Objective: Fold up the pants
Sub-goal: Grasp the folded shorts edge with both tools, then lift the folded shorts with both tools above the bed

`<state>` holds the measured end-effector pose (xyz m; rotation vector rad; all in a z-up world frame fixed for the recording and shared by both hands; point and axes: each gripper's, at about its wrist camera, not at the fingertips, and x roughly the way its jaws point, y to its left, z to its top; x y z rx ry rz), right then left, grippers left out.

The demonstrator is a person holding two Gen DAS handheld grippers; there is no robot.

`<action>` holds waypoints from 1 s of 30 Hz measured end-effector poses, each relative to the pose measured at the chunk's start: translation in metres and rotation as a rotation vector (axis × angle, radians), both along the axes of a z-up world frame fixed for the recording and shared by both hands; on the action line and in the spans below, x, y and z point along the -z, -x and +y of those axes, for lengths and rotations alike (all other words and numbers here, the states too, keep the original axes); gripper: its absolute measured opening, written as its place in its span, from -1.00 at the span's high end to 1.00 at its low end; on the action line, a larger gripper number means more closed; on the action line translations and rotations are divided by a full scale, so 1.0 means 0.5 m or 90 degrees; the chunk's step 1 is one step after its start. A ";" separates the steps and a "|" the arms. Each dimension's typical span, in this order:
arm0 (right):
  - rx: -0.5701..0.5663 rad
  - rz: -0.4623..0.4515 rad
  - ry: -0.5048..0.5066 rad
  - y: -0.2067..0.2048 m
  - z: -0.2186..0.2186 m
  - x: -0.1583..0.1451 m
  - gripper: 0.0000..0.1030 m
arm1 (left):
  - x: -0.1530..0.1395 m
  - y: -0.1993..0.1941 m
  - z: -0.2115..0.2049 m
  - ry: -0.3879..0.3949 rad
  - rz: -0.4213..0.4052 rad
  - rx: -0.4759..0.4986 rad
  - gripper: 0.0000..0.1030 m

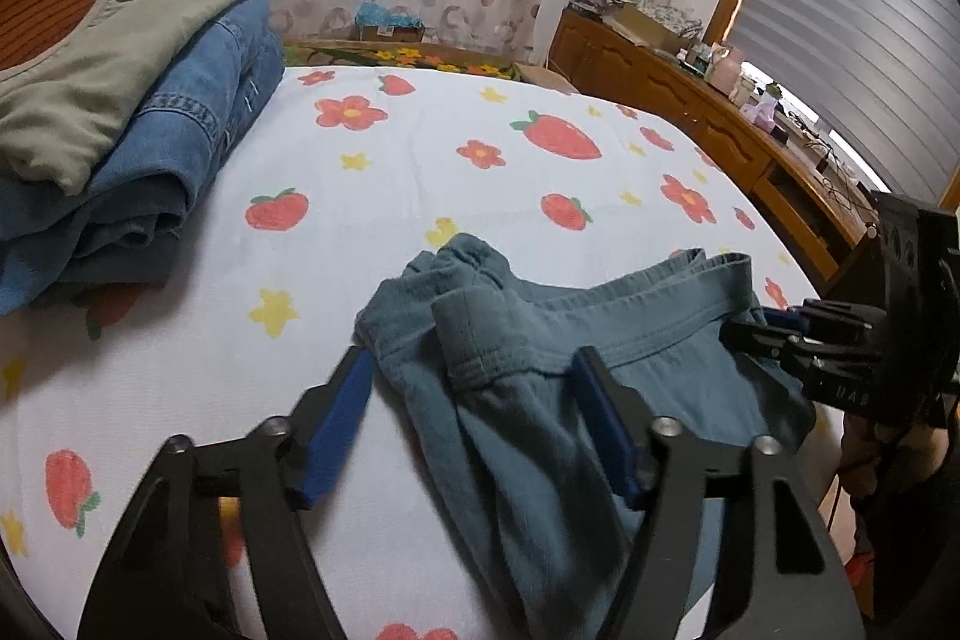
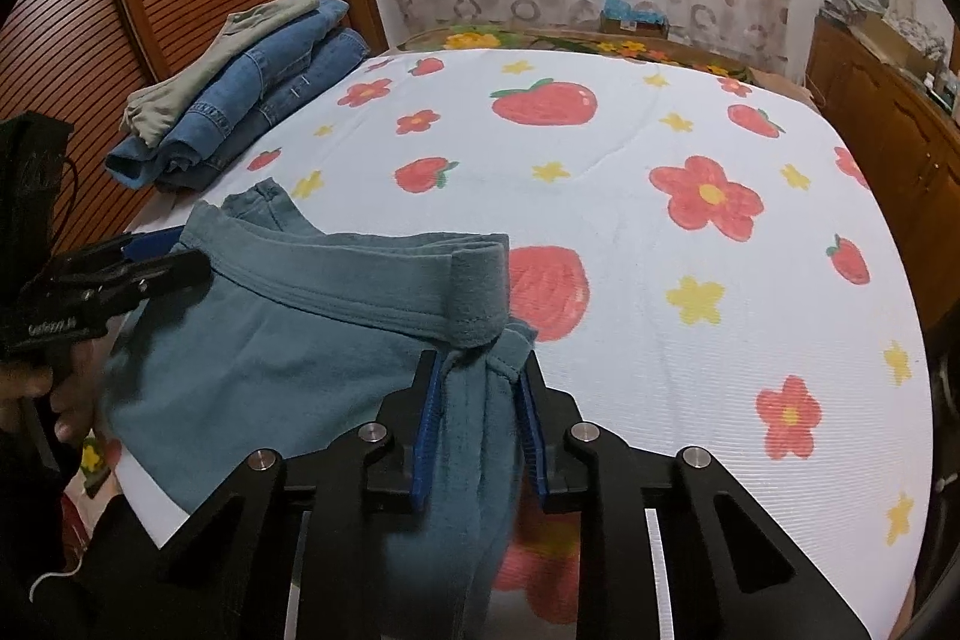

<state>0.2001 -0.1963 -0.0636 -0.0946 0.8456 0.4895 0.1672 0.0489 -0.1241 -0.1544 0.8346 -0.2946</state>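
Closest in, black angular finger brackets with ribbed blue pads fill the lower edge of each wrist view. Largest of all is the bed sheet [image 2: 630,232], a white, finely ribbed cloth printed with red strawberries, red flowers and small yellow stars, spreading from the centre out to twelve o'clock. On it, at about six o'clock in both views, lie the pants [image 2: 288,352], a soft teal-blue knit with a stitched elastic waistband that stands up in a loose curved band, one end folded over into a thick flap. The right gripper [image 2: 480,424] has its jaws drawn in around a bunched, gathered fold of that fabric, the pads pressing it from both sides near the flap. The left gripper [image 1: 474,418] stands wide apart, one pad over bare sheet, the other over the teal cloth, clasping nothing that I can see; in the right wrist view its black tips touch the other end of the waistband at nine o'clock. At ten o'clock sits a stack of folded clothes [image 1: 150,130]: heavy blue denim with pale seams, topped by a limp olive-grey garment. A wooden dresser [image 1: 708,112] with curved panels runs along at two o'clock, cluttered on top.
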 end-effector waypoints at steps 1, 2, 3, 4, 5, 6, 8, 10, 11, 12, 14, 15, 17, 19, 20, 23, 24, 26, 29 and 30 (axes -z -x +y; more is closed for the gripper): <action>-0.003 0.000 0.000 0.001 0.002 0.000 0.64 | 0.002 -0.003 0.000 -0.001 0.005 0.000 -0.14; -0.006 0.001 -0.001 0.002 0.003 0.000 0.70 | 0.006 -0.006 -0.002 0.000 0.009 0.003 -0.12; -0.009 0.002 -0.003 0.002 0.003 0.000 0.74 | 0.008 -0.006 -0.003 0.001 0.011 0.006 -0.09; -0.012 0.003 -0.005 0.003 0.004 0.000 0.74 | 0.010 -0.005 -0.003 0.000 0.010 0.006 -0.09; -0.012 0.002 -0.005 0.004 0.004 0.001 0.76 | 0.010 -0.005 -0.003 0.000 0.009 0.007 -0.09; -0.014 0.004 -0.007 0.003 0.003 0.001 0.77 | 0.010 -0.005 -0.002 0.002 0.011 0.008 -0.09; -0.014 0.004 -0.010 0.005 0.004 0.001 0.79 | 0.011 -0.006 0.000 0.004 0.014 0.010 -0.09; -0.015 0.002 -0.014 0.007 0.004 0.000 0.80 | 0.011 -0.005 -0.001 0.003 0.012 0.015 0.08; -0.015 0.000 -0.016 0.009 0.003 -0.001 0.81 | 0.010 -0.002 -0.004 0.008 0.010 0.026 0.17; -0.015 -0.002 -0.019 0.011 0.004 -0.002 0.81 | 0.009 -0.002 -0.007 0.008 0.007 0.030 0.33; -0.017 -0.009 -0.024 0.018 0.006 -0.007 0.81 | 0.002 0.010 -0.018 -0.005 -0.014 0.040 0.46; -0.018 -0.012 -0.025 0.022 0.007 -0.009 0.81 | -0.002 0.015 -0.019 -0.009 -0.022 0.041 0.51; -0.020 -0.024 -0.025 0.032 0.009 -0.017 0.81 | -0.014 0.027 -0.021 -0.001 -0.039 0.046 0.56; -0.022 -0.033 -0.027 0.041 0.009 -0.024 0.81 | -0.026 0.035 -0.020 0.006 -0.051 0.046 0.59; -0.023 -0.038 -0.028 0.046 0.009 -0.028 0.81 | -0.034 0.042 -0.021 0.007 -0.059 0.046 0.59; -0.025 -0.055 -0.030 0.061 0.007 -0.041 0.81 | -0.059 0.062 -0.029 -0.002 -0.083 0.052 0.61; -0.026 -0.059 -0.032 0.066 0.007 -0.045 0.81 | -0.066 0.068 -0.031 -0.004 -0.090 0.053 0.62; -0.028 -0.071 -0.031 0.077 0.007 -0.055 0.82 | -0.086 0.084 -0.034 0.001 -0.109 0.056 0.62; -0.030 -0.089 -0.032 0.094 0.004 -0.072 0.82 | -0.110 0.099 -0.038 0.007 -0.130 0.061 0.64; -0.031 -0.093 -0.034 0.099 0.003 -0.077 0.82 | -0.118 0.103 -0.041 0.006 -0.138 0.063 0.64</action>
